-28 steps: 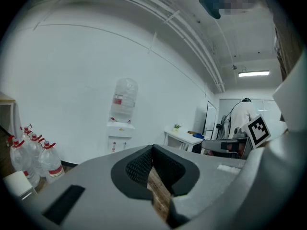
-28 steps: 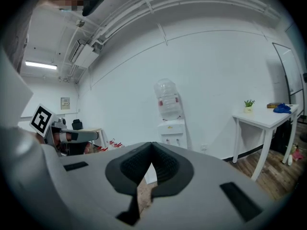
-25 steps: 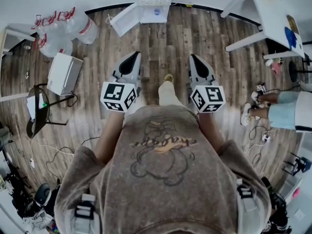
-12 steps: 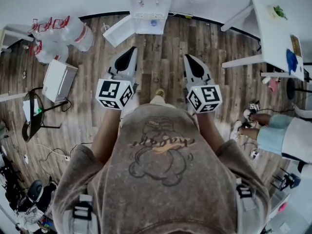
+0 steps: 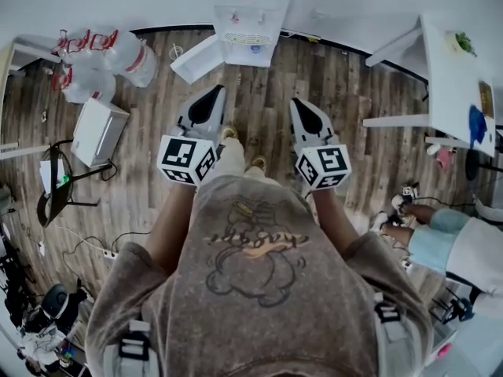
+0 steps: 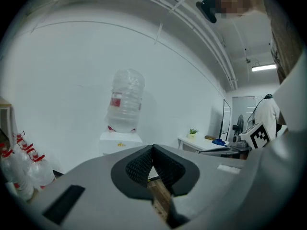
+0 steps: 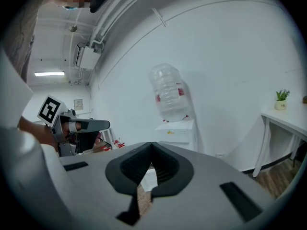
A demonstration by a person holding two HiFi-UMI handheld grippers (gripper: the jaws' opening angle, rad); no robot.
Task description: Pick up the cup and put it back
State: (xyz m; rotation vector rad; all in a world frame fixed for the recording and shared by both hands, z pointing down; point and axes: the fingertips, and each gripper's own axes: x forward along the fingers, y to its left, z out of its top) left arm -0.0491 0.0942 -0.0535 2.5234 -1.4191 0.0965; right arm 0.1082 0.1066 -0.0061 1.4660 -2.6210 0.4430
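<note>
Facing the water dispenser (image 5: pixel 247 14) at the white wall, standing on the wood floor (image 5: pixel 354 77) just in front of it. Got the left gripper (image 5: pixel 214 96) held out toward the dispenser's left half and the right gripper (image 5: pixel 302 110) toward its right half, side by side, apart from each other, both short of the dispenser and touching nothing. Peeking along the left gripper view: pinched fully shut, ribbed pads (image 6: pixel 141 164) meeting at the tips, nothing caught in there, just a sliver of floor behind. Same deal along the right gripper view: closed tip to tip, empty, with the dispenser and its upside-down bottle (image 7: pixel 169 94) dead ahead. Honestly can't tell where the cup is from any view. Left of the dispenser, a heap of big clear water jugs with red handles (image 5: pixel 102 49), plus a white box (image 5: pixel 98 128) on the floor further out from the wall. Just beside the dispenser's left side, a flat white panel (image 5: pixel 196 57). Right of the dispenser, a white table (image 5: pixel 460 69) with a small potted plant (image 7: pixel 281 98) on it, and well beyond that a seated person's legs (image 5: pixel 428 230).
</note>
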